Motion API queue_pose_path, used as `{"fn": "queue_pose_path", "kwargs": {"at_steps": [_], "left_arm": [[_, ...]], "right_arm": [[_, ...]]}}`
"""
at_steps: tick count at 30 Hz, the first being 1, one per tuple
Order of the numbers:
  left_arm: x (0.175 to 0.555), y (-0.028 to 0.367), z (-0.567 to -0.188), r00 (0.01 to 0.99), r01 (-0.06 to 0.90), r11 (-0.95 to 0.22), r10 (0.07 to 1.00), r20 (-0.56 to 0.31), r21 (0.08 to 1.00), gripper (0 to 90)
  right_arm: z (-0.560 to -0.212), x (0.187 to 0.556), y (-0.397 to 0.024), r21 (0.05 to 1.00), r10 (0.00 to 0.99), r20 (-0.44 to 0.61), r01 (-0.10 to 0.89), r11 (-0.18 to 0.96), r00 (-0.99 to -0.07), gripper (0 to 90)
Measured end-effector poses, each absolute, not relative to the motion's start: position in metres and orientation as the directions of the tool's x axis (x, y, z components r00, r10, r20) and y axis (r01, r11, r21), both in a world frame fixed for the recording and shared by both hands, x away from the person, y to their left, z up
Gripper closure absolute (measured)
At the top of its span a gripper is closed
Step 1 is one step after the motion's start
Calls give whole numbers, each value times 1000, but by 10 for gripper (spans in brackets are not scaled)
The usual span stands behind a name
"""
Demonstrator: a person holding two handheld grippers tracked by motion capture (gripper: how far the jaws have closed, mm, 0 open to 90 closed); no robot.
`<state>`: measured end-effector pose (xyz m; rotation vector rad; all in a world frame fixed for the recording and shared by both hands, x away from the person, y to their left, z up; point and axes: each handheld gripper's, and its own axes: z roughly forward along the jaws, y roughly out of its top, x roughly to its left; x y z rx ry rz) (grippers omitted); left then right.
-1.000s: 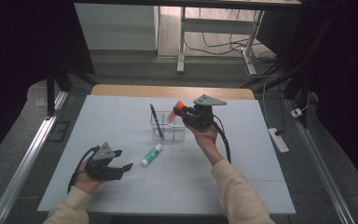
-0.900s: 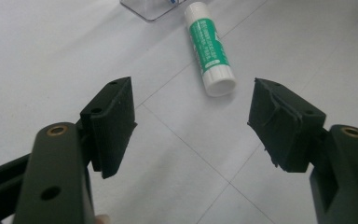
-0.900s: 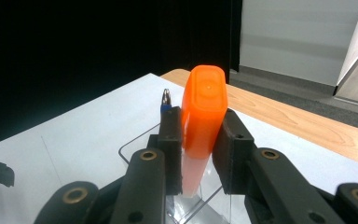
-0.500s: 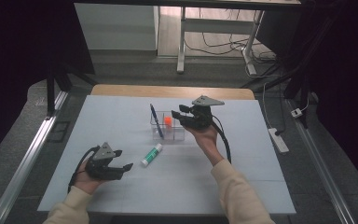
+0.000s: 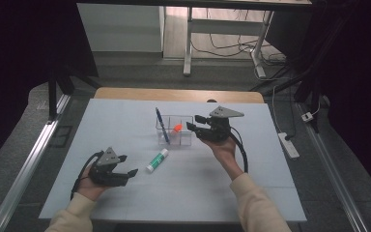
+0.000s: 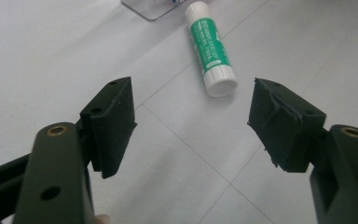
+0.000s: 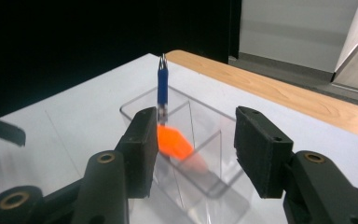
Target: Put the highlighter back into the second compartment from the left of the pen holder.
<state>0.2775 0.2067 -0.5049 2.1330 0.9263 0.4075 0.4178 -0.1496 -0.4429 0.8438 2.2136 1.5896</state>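
Note:
A clear plastic organiser (image 5: 185, 139) (image 7: 205, 179) stands mid-table. A blue pen (image 5: 162, 125) (image 7: 162, 86) stands upright in its left compartment. An orange-capped marker (image 5: 177, 127) (image 7: 175, 144) leans inside the box. My right gripper (image 5: 196, 123) (image 7: 198, 140) hovers just right of the box, open, with nothing between its jaws. A green-and-white glue stick (image 5: 157, 160) (image 6: 212, 51) lies on the table in front of the box. My left gripper (image 5: 128, 172) (image 6: 191, 112) rests near the front left, open and empty, with the glue stick just beyond its jaws.
A white sheet (image 5: 251, 193) covers the table, and a wooden edge (image 5: 174, 94) shows along the back. A power strip (image 5: 289, 145) and cables lie on the floor to the right. From the right gripper view, the left gripper (image 7: 0, 128) appears at far left.
The right gripper lowered the orange-capped marker into the clear organiser, let it go and opened. The left gripper stayed still.

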Motion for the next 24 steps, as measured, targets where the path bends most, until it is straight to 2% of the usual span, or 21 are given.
{"fn": "queue_pose_path", "kwargs": {"at_steps": [24], "left_arm": [[280,207,-505,682,489,-444,731,-12,751,312]], "right_arm": [[-470,352,-233,907,637,67,313,281,-768,469]]}}
